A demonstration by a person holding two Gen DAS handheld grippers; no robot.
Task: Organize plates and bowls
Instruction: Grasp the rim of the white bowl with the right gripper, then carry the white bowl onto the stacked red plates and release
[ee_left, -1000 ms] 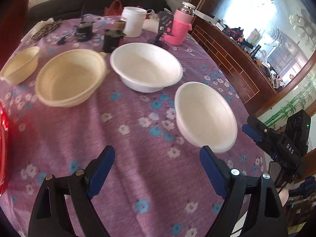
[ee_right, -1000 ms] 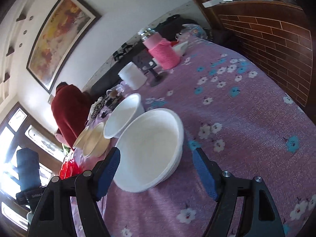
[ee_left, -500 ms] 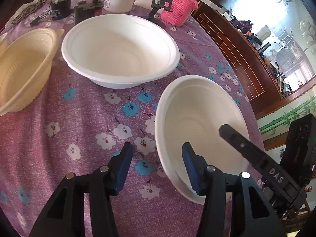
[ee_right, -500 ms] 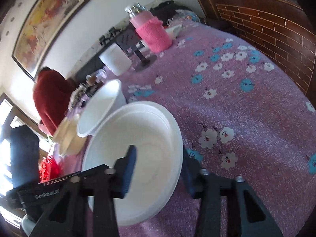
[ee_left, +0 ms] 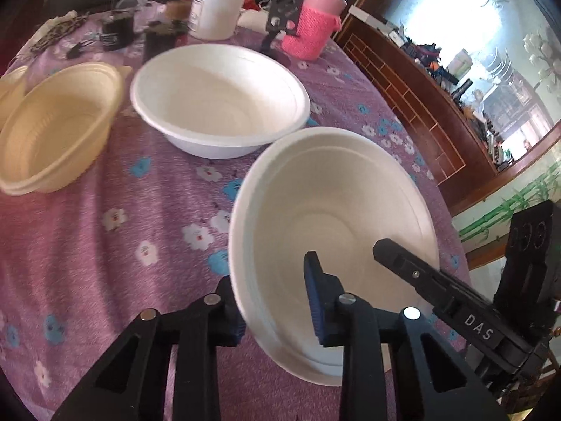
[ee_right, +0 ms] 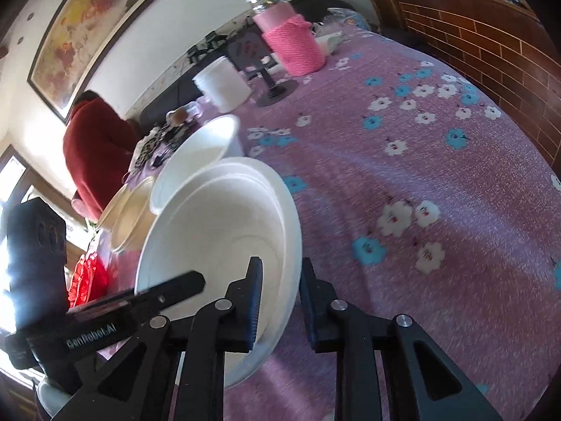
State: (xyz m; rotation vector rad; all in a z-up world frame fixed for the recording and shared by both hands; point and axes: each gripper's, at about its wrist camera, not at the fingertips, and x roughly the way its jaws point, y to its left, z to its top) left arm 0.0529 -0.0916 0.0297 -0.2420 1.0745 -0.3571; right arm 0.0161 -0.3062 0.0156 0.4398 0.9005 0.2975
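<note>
A white bowl (ee_left: 333, 217) (ee_right: 217, 231) sits at the near right of the purple flowered table (ee_left: 105, 245). My left gripper (ee_left: 273, 305) straddles its near left rim, one pad outside the wall and one inside. The jaws are closing and pinch the wall. My right gripper (ee_right: 280, 298) is closing on the opposite rim in the same way, and shows in the left wrist view as a black finger (ee_left: 438, 291) inside the bowl. A second white bowl (ee_left: 221, 101) (ee_right: 196, 161) stands just behind. A cream bowl (ee_left: 59, 129) (ee_right: 129, 217) sits to its left.
Another cream bowl (ee_left: 10, 87) peeks in at the far left. A white tub (ee_left: 217, 10), a pink-sleeved flask (ee_left: 315, 24), a phone stand (ee_left: 280, 17) and small dark items line the back. A person in red (ee_right: 98, 151) sits beyond the table. A brick-patterned cabinet (ee_right: 491, 52) runs along the right.
Both grippers moved forward and down onto the near white bowl. Their jaws went from wide open to closed on its rim, one on each side.
</note>
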